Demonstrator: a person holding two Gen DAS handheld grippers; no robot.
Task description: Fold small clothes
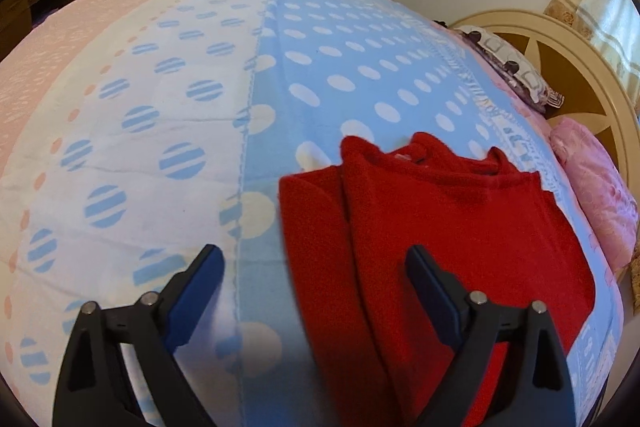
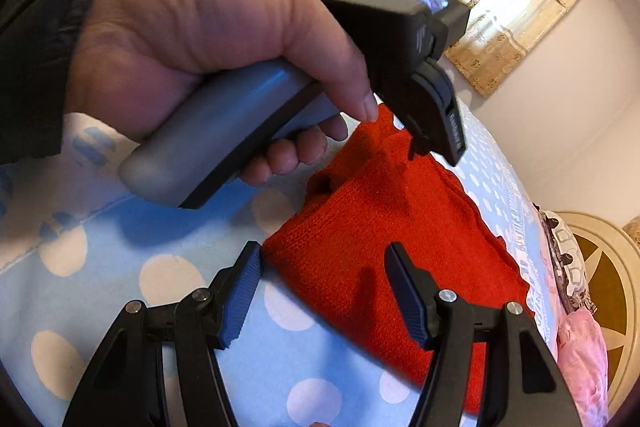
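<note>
left tongs (image 1: 314, 259): spread wide, nothing pinched; pitched down over the bed; the near left edge of the red garment lies under the gap between the blades, right blade over red cloth, left blade over the blanket
left hand (image 2: 208, 67): seen from the right wrist view, wrapped round the grey handle, dark sleeve at the wrist; its tongs reach the far part of the garment, contact can't tell
right tongs (image 2: 322, 269): spread, nothing pinched; pitched down at the garment's near corner; left blade tip just beside that corner, right blade over the cloth
red garment (image 1: 440, 227): small knit piece, partly folded, flat on the bed toward the headboard side
bed: blue-and-white dotted blanket (image 1: 340, 75) under the garment
headboard (image 1: 580, 75): cream, curved
pillows: patterned one (image 1: 516, 67) and pink one (image 1: 596, 187) by the headboard, apart from the garment
</note>
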